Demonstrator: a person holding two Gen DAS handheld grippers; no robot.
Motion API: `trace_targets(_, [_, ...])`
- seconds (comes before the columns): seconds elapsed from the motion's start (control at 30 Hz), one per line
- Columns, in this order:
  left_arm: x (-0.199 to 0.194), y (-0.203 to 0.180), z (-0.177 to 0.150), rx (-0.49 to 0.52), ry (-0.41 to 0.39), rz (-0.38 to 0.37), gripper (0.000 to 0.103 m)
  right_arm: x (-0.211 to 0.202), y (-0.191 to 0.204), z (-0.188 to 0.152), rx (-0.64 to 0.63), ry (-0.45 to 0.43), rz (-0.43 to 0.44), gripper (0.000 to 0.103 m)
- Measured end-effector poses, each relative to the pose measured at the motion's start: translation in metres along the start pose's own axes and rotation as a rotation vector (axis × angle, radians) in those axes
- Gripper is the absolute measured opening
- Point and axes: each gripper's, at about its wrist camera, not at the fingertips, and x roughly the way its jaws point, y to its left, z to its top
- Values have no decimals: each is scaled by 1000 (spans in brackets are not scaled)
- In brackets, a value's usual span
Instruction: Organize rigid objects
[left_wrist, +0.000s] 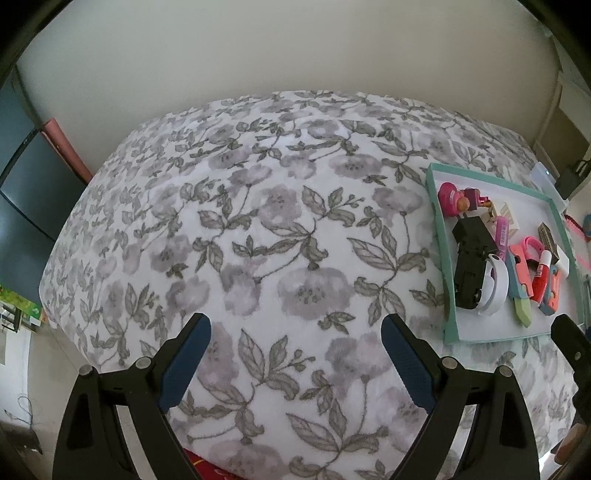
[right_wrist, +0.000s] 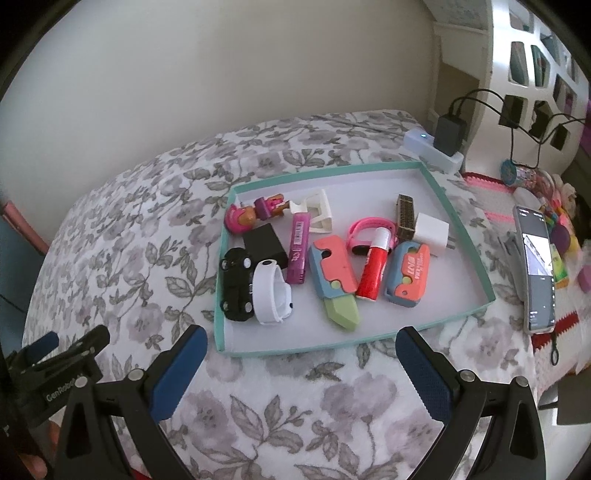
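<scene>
Right gripper (right_wrist: 297, 345) is hovering over the floral bedspread (right_wrist: 288, 413), fingers spread wide, gripping nothing, just short of the tray's near rim. Left gripper (left_wrist: 295, 332) is doing the same over bare bedspread to the left of the tray (left_wrist: 448, 295), jaws wide apart, nothing between them; it is also showing at the lower left of the right wrist view (right_wrist: 59, 354).

Teal-rimmed tray (right_wrist: 221, 295) is lying flat on the bedspread, holding all the small items. Nearest in it: green-tipped toy knife (right_wrist: 334, 280), handle coral and blue. Left of it the white band (right_wrist: 271, 291) is leaning against the black toy car (right_wrist: 236, 284), the two touching. Red tube (right_wrist: 373, 266) is lying between the knife and a second coral-blue toy (right_wrist: 408, 275). Behind the car a black box (right_wrist: 264, 242) is sitting, purple tube (right_wrist: 298, 251) just beside it. Pink band (right_wrist: 362, 230) is lying behind the red tube, touching it. White plug (right_wrist: 430, 232) and a brown block (right_wrist: 406, 214) are sitting toward the far right. Far left corner: pink doll (right_wrist: 240, 218) and a white stand (right_wrist: 314, 208).

Right of the tray, off it, a phone (right_wrist: 535, 273) is lying screen lit. Beyond the tray's far corner a black charger (right_wrist: 448, 134) is standing on a white box (right_wrist: 424, 146).
</scene>
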Motion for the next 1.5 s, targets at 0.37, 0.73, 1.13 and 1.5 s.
trace_targets(0.37, [4,0,-1,10,14,8,94,-1,-4,2,17,-5,-13,103])
trace_targets(0.73, [7,-1,-2,17,24,10,94,-1,-2,3,8,-6,-14,103])
trace_targets(1.13, [10,1,-1,27,41,13,94,0,-3,4,0,-1,-14,103])
trace_targets(1.5, [-1,2,-1,35,30,13,94,1,-4,3,-2,1,-14,103])
